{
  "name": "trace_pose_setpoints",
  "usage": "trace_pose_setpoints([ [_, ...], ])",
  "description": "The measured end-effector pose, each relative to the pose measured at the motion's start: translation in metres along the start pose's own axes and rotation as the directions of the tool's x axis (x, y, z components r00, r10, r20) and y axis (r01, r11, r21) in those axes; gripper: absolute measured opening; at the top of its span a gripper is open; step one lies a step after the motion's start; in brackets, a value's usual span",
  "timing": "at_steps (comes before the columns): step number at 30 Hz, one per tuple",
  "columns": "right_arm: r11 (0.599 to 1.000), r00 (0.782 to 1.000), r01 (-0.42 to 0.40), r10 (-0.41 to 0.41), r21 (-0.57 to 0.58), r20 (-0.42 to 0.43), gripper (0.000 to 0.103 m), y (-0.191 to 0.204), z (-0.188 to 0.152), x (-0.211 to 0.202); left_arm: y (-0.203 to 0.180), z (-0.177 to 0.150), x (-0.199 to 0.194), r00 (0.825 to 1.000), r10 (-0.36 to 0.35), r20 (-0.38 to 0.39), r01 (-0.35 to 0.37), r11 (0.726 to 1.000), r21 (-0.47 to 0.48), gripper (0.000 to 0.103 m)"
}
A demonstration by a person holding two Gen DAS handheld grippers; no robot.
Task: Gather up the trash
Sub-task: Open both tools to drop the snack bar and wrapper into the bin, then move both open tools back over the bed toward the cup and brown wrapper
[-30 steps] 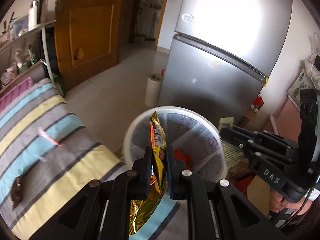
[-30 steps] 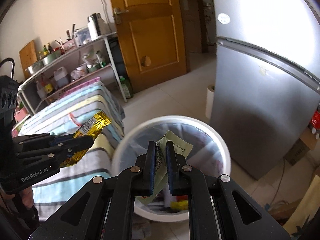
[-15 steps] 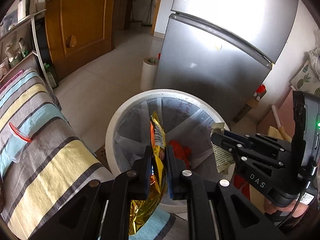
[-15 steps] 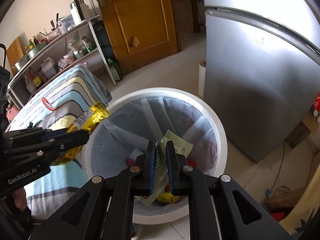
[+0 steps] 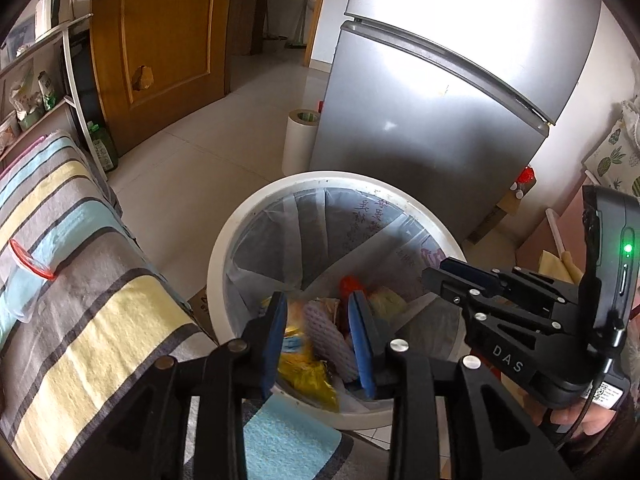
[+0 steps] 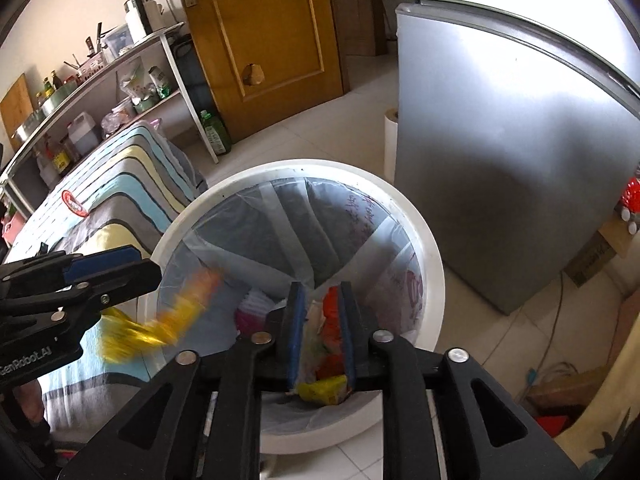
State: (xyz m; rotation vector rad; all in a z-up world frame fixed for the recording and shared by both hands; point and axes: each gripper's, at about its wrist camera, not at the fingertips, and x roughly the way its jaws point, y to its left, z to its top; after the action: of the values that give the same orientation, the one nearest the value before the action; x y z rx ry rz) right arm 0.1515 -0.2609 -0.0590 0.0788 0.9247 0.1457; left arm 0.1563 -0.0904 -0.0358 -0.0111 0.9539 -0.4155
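Yellow wrapper [image 6: 160,320]: it shows as a blur in mid-air just below your left claw [image 6: 120,266], at the near rim of the bin; no pad touches it.
Bin [image 5: 224,248]: white, round, lined with a pale bag, standing on the floor between the striped bed [image 5: 80,280] and the fridge [image 5: 440,120]. Red, yellow and pale trash already lies at the bottom.
Left claw: its jaws are opening, and nothing sits between them; you look straight through the gap onto the trash below.
Right claw [image 5: 434,270]: also opening over the bin, empty between the pads as far as the views show.
Progress: both pieces look released, so this drop seems done.
Left to do: a clear packet with a red ring [image 5: 28,264] lies on the bed, likely next.
Writing: "DAS" on the right claw's body, "GenRobot.AI" on the left one; printed characters on the liner are too small to read.
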Motion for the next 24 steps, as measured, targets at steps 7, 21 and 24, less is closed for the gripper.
trace_pose_setpoints([
  [7, 1.000, 1.000, -0.007, 0.007, 0.016, 0.010, 0.041, 0.000, -0.001, -0.003, 0.004, -0.002, -0.004, 1.000, 0.012, 0.011, -0.011, 1.000, -0.011, 0.055],
  [21, 0.999, 0.999, 0.001, -0.003, 0.043, 0.044, 0.055, 0.003, -0.003, -0.013, 0.014, -0.008, -0.028, 0.996, 0.064, 0.061, -0.063, 0.998, -0.026, 0.065],
  [24, 0.999, 0.999, 0.002, -0.005, 0.048, 0.047, 0.055, 0.005, -0.004, -0.014, 0.019, -0.010, -0.039, 0.993, 0.088, 0.084, -0.086, 0.996, -0.029, 0.066],
])
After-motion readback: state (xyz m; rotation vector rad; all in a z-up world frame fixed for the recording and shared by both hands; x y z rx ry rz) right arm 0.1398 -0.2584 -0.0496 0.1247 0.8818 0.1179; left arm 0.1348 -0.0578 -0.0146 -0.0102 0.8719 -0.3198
